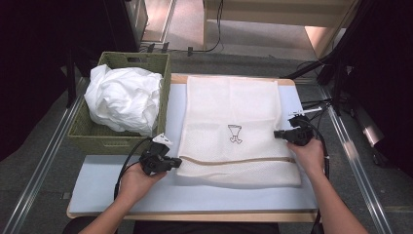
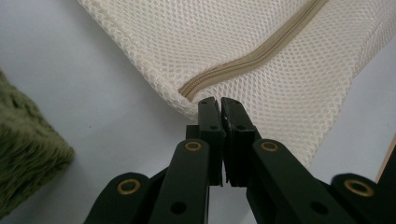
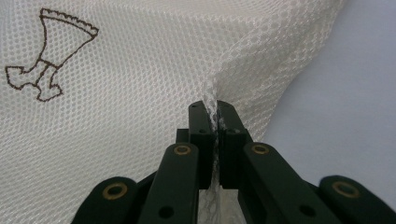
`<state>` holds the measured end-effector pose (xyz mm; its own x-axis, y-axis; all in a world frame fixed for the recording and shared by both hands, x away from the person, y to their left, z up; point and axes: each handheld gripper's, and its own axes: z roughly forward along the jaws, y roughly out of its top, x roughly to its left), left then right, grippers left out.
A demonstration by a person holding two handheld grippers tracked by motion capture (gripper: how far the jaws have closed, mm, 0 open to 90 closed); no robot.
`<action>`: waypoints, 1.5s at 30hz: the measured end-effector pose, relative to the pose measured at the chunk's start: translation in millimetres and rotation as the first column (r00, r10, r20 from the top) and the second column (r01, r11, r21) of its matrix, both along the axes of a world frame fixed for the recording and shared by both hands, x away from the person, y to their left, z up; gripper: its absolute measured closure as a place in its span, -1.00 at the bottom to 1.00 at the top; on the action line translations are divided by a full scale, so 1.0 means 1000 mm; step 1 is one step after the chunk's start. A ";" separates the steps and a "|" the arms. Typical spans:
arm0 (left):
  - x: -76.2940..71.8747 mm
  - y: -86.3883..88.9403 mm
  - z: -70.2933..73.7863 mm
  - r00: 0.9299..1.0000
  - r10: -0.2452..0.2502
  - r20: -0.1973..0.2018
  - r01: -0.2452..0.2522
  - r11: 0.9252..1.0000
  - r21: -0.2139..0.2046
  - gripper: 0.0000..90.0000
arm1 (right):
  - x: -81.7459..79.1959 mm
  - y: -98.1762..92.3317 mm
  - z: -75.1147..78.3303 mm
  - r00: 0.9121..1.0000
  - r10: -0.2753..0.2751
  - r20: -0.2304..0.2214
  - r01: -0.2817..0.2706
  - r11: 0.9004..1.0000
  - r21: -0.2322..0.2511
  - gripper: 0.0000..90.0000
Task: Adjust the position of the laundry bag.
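Right gripper (image 3: 210, 116) pinches a fold of the cream mesh zippered laundry bag (image 1: 234, 126), lying flat on the pale blue table mat (image 1: 107, 185); left gripper (image 2: 219, 109), jaws closed, meets its corner by the tan zipper (image 2: 243, 65). Zipper appears closed; white crumpled laundry (image 1: 124, 100) remains in the green woven basket (image 1: 165, 73), so loading seems wholly ahead.

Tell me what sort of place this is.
Probably a lab recording station set up for laundry handling: a mesh laundry bag on a padded table, a green basket of white cloth, cables and metal rails around.

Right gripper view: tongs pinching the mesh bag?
Yes, the right tongs are shut on a raised fold of the white mesh bag, with netting squeezed between the black jaws.
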<state>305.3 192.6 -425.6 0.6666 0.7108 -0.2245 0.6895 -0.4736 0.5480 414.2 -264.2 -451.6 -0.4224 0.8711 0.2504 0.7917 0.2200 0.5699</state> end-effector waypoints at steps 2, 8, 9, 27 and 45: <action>-0.001 0.002 0.000 1.000 0.004 0.001 -0.004 1.000 -0.002 0.97 | 0.001 0.004 0.000 1.000 0.009 0.002 -0.009 1.000 0.001 0.97; -0.004 0.011 0.001 1.000 0.026 0.005 -0.027 1.000 0.017 0.97 | 0.006 0.014 0.000 1.000 0.024 0.000 -0.024 1.000 0.003 0.97; -0.005 0.012 0.000 0.999 0.033 0.006 -0.033 0.999 0.018 0.97 | 0.007 0.015 0.000 1.000 0.027 0.000 -0.027 1.000 0.004 0.97; -0.004 0.021 -0.009 0.996 0.068 -0.050 -0.069 0.998 -0.010 0.79 | 0.010 0.019 -0.001 0.998 0.062 -0.003 -0.062 0.998 0.019 0.89; -0.014 0.006 0.010 0.999 0.019 0.027 -0.017 0.998 -0.063 0.01 | -0.026 -0.003 0.018 0.992 0.063 0.110 -0.070 0.995 0.068 0.31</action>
<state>291.2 198.1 -415.6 0.6603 0.7077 -0.2512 0.6820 -0.4250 0.5953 388.3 -267.1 -434.0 -0.5065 0.8218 0.2610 0.7100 0.2258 0.6670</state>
